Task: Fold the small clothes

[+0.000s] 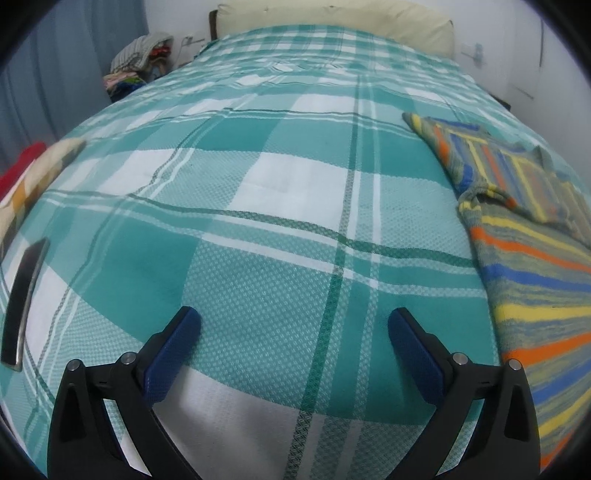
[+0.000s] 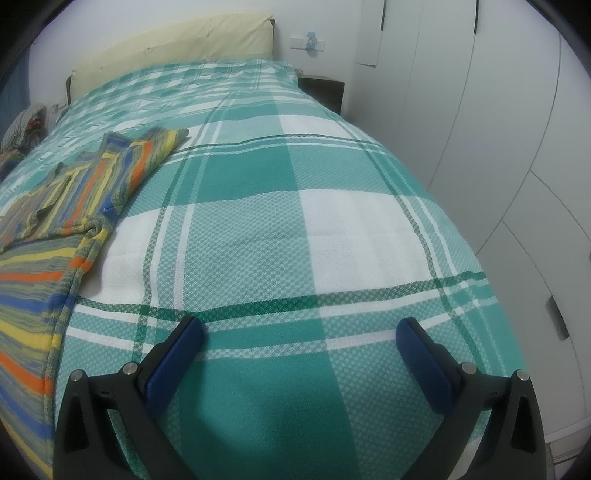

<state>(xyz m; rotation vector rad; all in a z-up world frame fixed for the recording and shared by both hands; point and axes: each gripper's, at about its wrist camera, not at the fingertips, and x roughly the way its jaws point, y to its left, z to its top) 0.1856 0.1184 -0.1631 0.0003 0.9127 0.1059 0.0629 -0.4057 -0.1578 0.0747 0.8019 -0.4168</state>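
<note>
Both grippers, left gripper and right gripper, hang wide open and empty; the striped sweater lies between them, long axis running away, probably equally near.

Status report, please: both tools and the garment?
Left tool open, empty. Right tool open, empty. Striped sweater lies between them on bedspread, untouched. Nothing in the way.

Bed under a teal-and-white plaid cover, cream headboard at the far end. Dark phone lying near the cover's left edge. Heap of clothes beside blue curtain. White wardrobe alongside.
</note>
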